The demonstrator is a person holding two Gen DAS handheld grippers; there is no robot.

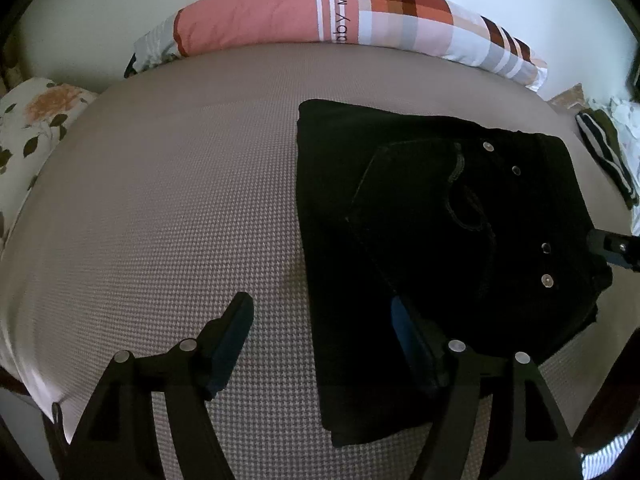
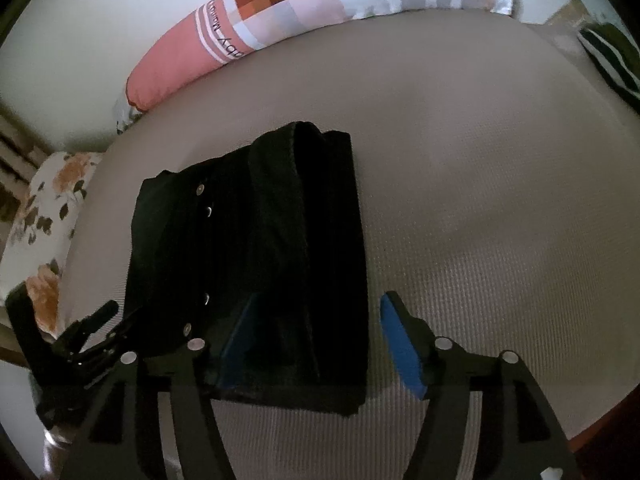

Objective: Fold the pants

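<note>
Lying on bed: 1 pair of black pants [image 1: 420, 240], folded into a compact stack on the taupe textured bedspread [image 1: 160, 200].
Pants count: 1 garment, with the waist and pocket part on top and the folded legs beneath.
Rivets and buttons: 4 small metal studs [image 1: 546, 280] show on the top layer in the left wrist view, and 4 in the right wrist view.
Left gripper [image 1: 320, 320]: 1, its 2 fingers spread wide; 1 finger is over bare bedspread just beside the pants' left edge, the other is over the near part of the stack; nothing is pinched between them.
Right gripper [image 2: 320, 328]: 1, its 2 blue-padded fingers spread apart; 1 pad lies over the pants, the other over bedspread just past the stack's right edge; the near right strip of the stack lies between them, and the pads do not press on it.
Grippers seen from each other: the right gripper's tip shows at the right edge of the left view beside the waistband; the left gripper shows at the lower left of the right view, beside the stack.
Long pillow [image 1: 320, 16]: 1, pink with a checked end, along the far edge of the bed.
Floral cloth [image 1: 36, 128]: 1 piece at the left side.
Striped dark garment [image 1: 604, 152]: 1, at the far right, well apart from the pants.
</note>
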